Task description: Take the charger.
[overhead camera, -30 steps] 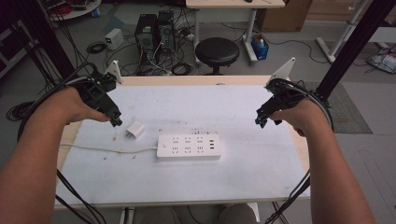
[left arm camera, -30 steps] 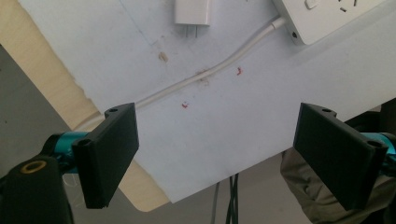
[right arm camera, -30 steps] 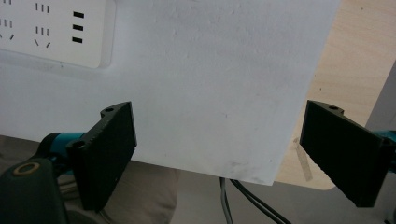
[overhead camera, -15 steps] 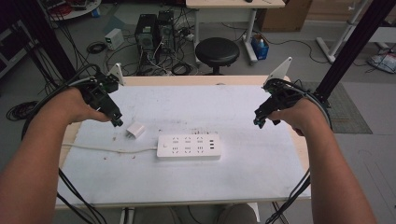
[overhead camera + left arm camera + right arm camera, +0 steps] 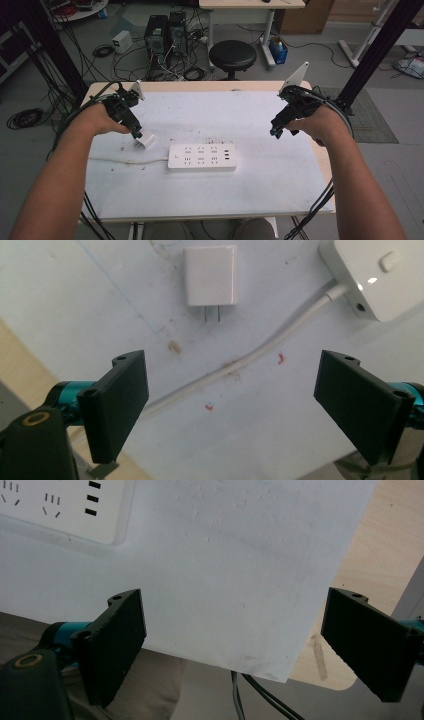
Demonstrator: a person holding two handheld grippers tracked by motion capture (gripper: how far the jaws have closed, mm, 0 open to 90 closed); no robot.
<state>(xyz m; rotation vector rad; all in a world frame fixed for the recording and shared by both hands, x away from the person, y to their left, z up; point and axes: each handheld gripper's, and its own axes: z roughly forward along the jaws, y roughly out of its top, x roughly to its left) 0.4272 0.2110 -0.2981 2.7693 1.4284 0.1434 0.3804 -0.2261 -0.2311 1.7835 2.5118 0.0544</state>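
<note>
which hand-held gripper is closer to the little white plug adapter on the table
Left. The left hand-held gripper hovers open right beside the white plug adapter, while the right hand-held gripper is open far across the table, beyond the power strip.

White plug adapter [image 5: 210, 275] with two metal prongs, ahead of the black jaws of the left gripper [image 5: 230, 405], whose joints are teal. White power strip [image 5: 201, 157] with dark socket slots and white cable [image 5: 260, 352]. White sheet [image 5: 210, 190], flecked red between the jaws, over the pale wooden table [image 5: 200, 86].
</note>
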